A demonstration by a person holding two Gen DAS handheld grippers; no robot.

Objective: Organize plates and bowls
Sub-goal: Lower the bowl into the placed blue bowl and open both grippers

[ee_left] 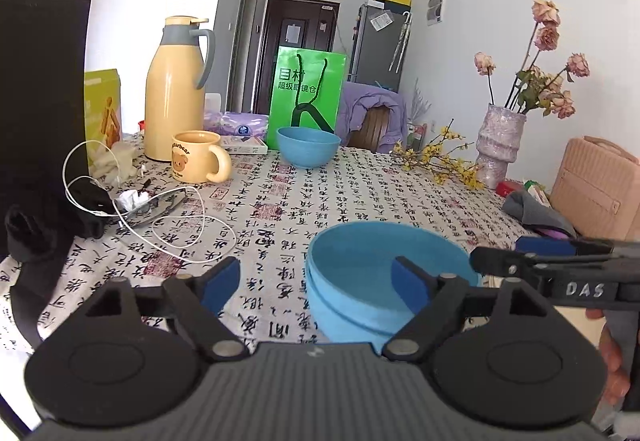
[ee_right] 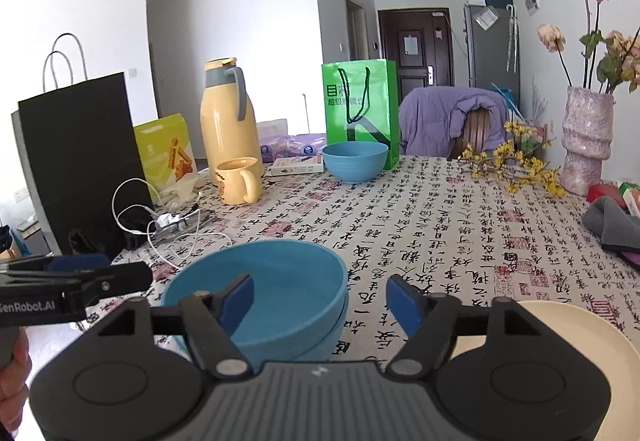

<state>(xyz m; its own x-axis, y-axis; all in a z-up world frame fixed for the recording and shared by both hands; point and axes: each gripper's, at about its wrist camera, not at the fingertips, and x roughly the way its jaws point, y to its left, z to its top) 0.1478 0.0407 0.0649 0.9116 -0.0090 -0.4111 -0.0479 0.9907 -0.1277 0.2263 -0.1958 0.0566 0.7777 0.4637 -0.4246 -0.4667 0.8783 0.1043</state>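
Both claws, left (ee_left: 316, 283) and right (ee_right: 320, 301), gape around stacked blue bowls (ee_right: 276, 293), gripping nothing; one reads "GenRobot.AI", one "DAS".

Two blue bowls (ee_left: 360, 305) sit nested upright, one inside the other, on the near part of the patterned tablecloth. A third blue bowl (ee_left: 308, 146) stands upright and alone at the far side. A cream plate (ee_right: 560, 337) lies flat just right of the nested pair.

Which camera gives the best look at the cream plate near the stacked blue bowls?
The right wrist view: the cream plate lies at lower right, partly hidden behind the right hand-held gripper. The left wrist view shows none of it, only the stacked blue bowls.
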